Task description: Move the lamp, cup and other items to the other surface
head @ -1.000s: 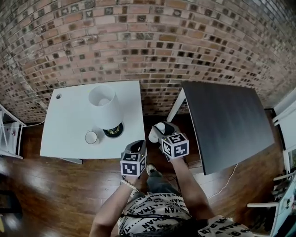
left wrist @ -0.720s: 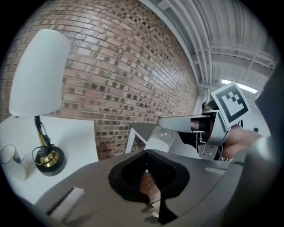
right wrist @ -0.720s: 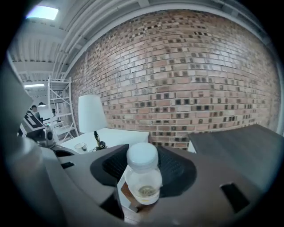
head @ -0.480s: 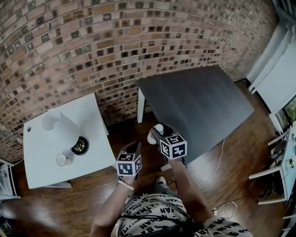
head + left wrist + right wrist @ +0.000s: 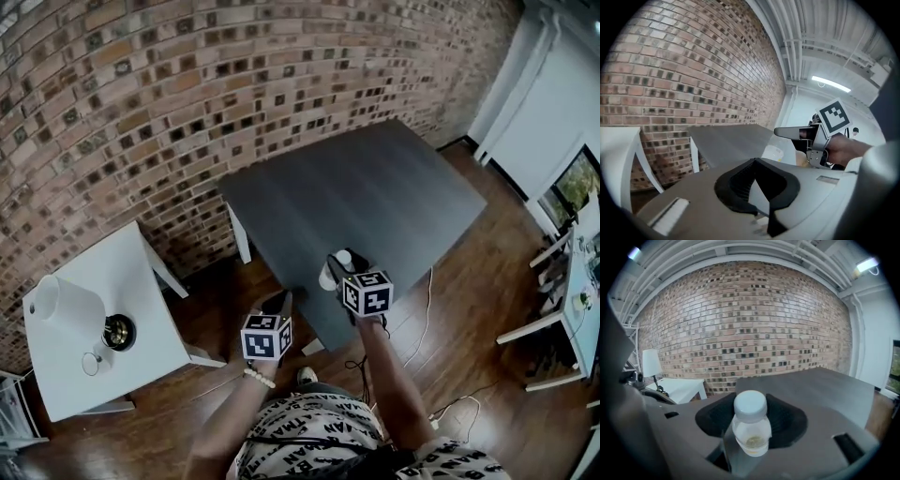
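My right gripper [image 5: 336, 268] is shut on a small white-capped bottle [image 5: 751, 427], held upright over the near corner of the dark table [image 5: 375, 197]. In the left gripper view the same bottle [image 5: 774, 152] shows pale beside that right gripper [image 5: 801, 133]. My left gripper [image 5: 281, 302] hangs just left of that corner, over the floor, jaws together with nothing between them. Far left, the white table [image 5: 141, 281] bears the lamp [image 5: 66, 302] with its white shade and a small cup [image 5: 91, 363] next to the lamp's base.
A brick wall [image 5: 187, 112] runs behind both tables. There is a gap of wooden floor [image 5: 211, 300] between them. White furniture [image 5: 562, 281] stands at the right edge, and a cable [image 5: 427, 309] trails on the floor by the dark table.
The view has swung from the white table to the dark one. Both grippers, the right still holding the bottle, have moved right to the dark table's near corner.
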`<state>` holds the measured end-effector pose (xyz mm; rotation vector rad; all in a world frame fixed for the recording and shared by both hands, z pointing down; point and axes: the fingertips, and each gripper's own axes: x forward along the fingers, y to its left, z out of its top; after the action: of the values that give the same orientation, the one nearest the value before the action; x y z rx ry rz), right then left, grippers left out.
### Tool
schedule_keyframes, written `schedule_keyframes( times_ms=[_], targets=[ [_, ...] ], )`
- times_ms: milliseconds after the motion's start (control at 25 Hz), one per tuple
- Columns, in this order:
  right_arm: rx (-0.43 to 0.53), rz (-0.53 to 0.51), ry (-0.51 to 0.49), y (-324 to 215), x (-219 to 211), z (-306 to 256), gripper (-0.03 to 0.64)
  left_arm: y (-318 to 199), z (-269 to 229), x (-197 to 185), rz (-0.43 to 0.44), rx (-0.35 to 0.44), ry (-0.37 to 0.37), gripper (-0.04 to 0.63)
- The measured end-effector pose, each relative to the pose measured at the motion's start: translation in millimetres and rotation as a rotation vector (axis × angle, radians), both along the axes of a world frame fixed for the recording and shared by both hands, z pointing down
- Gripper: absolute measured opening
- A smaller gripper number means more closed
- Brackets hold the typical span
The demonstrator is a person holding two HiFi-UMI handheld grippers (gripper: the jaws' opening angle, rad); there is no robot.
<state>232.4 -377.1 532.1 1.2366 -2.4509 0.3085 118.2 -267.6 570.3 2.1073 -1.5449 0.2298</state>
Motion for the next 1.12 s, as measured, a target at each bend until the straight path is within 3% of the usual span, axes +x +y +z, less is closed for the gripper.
schedule_keyframes(
  times_ms=[280,520,840,1120],
  targets=[
    [-0.013,0.146,0.015,-47,119,18,0.212,-48,11,78,0.08,-0.013,0.0,0.003],
    [-0.038,0.229,0.012,-69,187,35,0.212,-77,22,126,0.124,-0.038,0.002,0.003],
    [-0.056,0.319,-0.004,-88,246,53,0.212,-91,31,160,0.168,-0.065,-0.022,0.003],
    [-0.061,0.331,-0.008,-92,255,68,0.213,-94,35,160,0.168,-0.079,-0.039,0.003]
  ],
)
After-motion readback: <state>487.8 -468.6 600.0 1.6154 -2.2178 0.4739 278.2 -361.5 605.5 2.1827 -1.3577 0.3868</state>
